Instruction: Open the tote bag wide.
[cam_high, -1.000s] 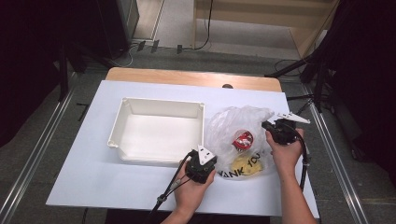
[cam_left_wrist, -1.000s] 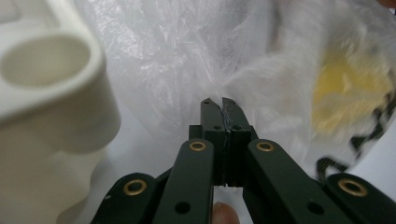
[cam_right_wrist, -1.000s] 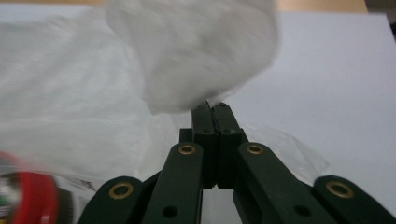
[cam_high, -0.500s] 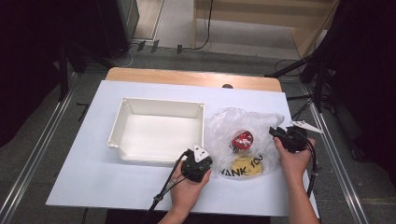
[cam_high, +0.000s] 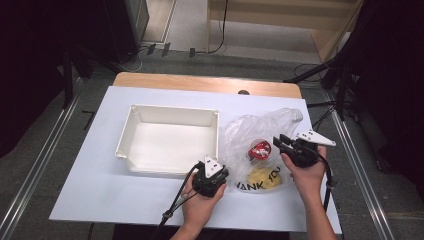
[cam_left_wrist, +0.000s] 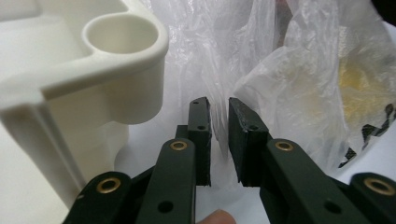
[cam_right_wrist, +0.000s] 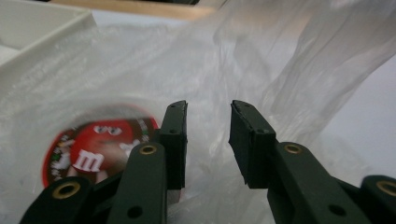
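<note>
The step looks like opening the plastic bag (cam_high: 260, 150), which lies just right of the white tray (cam_high: 167, 142). Nearest, the left gripper (cam_high: 220, 176) has just eased apart at the bag's near-left edge, film between its jaws unpinched. The right gripper (cam_high: 280, 144), narrowing yet still parted, needs a fresh bite on the film. Open table lies beyond the bag.
</note>
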